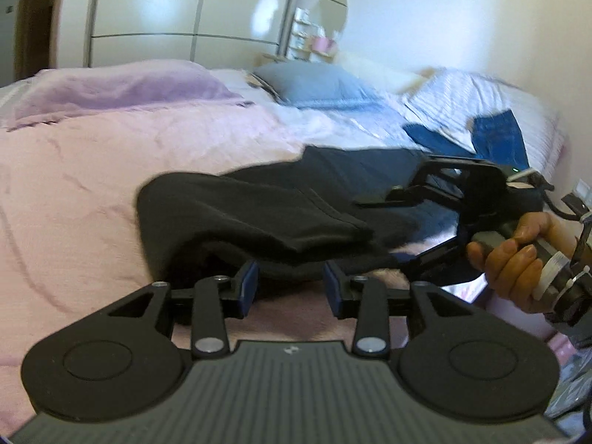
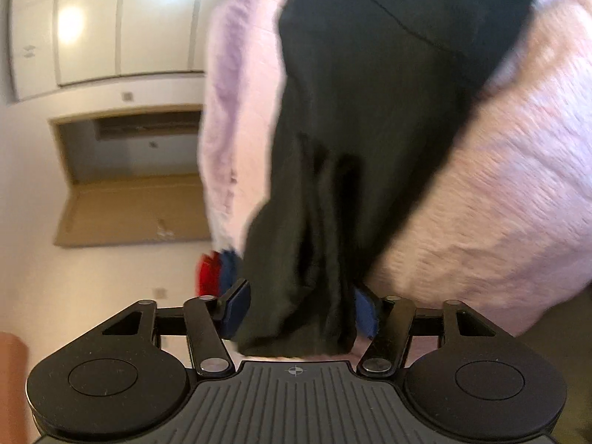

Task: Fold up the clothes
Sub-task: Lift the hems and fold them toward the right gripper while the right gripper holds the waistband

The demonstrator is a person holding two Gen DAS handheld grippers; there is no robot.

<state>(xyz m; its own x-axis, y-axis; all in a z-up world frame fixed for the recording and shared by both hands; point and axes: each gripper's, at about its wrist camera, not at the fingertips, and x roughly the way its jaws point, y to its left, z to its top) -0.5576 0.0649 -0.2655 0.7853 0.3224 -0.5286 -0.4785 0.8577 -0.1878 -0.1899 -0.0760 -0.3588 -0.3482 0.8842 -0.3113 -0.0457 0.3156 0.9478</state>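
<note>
A black garment (image 1: 259,207) lies partly folded on the pink blanket (image 1: 92,185) of a bed. My left gripper (image 1: 290,288) is open at the garment's near edge, and only blanket shows between its blue pads (image 1: 248,288). My right gripper (image 1: 381,229), held by a person's hand (image 1: 518,255), reaches in from the right over the garment's far end. In the right wrist view, which is rolled onto its side, a bunched end of the black garment (image 2: 370,92) fills the right gripper (image 2: 299,310) from pad to pad, gathered in pleats.
Blue jeans (image 1: 495,137) lie on the striped bedding at the far right. A grey pillow (image 1: 314,81) and a lilac blanket (image 1: 111,88) sit further back. A white wardrobe (image 1: 166,11) stands behind the bed. Something red and blue (image 2: 211,270) shows past the bed's edge.
</note>
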